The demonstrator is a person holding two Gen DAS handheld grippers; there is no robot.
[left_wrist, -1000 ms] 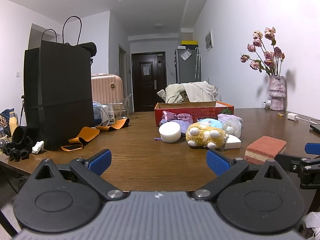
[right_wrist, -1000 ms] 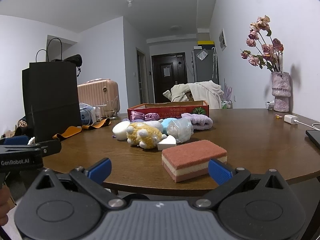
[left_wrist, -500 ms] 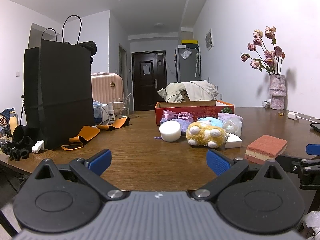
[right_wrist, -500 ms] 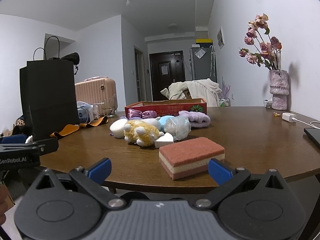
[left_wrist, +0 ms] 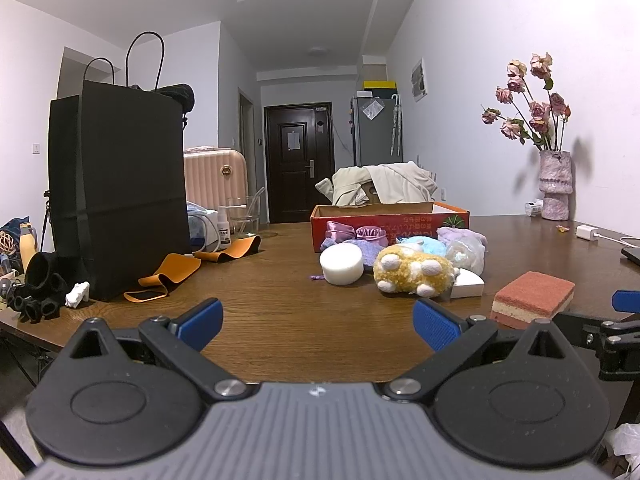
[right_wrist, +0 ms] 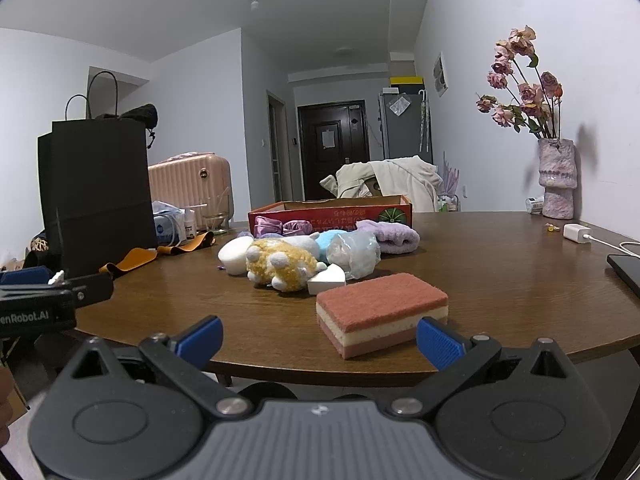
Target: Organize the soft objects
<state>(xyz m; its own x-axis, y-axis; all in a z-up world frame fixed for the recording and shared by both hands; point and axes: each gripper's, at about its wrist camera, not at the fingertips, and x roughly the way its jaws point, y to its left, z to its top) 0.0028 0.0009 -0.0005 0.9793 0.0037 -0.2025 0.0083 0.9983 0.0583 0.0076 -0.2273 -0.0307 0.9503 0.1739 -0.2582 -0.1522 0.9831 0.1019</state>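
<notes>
A pile of soft things lies mid-table in front of a red cardboard box (left_wrist: pixel 390 218) (right_wrist: pixel 332 210): a yellow plush toy (left_wrist: pixel 414 270) (right_wrist: pixel 282 264), a white round sponge (left_wrist: pixel 341 265) (right_wrist: pixel 236 254), a blue plush (left_wrist: pixel 424 245), a clear bag (right_wrist: pixel 354 254), a lilac cloth (right_wrist: pixel 396 236), purple satin pouches (left_wrist: pixel 354 234). A red-and-cream sponge (left_wrist: pixel 534 298) (right_wrist: pixel 380 314) lies near the table's front edge. My left gripper (left_wrist: pixel 318 322) is open and empty over the front edge. My right gripper (right_wrist: pixel 318 338) is open and empty, just short of the sponge.
A tall black paper bag (left_wrist: pixel 118 196) stands at the table's left with orange straps (left_wrist: pixel 168 274) beside it. A vase of dried roses (right_wrist: pixel 556 178), a white charger (right_wrist: pixel 576 233) and a dark device (right_wrist: pixel 626 266) are on the right. A pink suitcase (left_wrist: pixel 214 176) stands behind.
My right gripper has risen a little and drifted slightly right, toward the red sponge. My left gripper has barely moved. Both stay open.
</notes>
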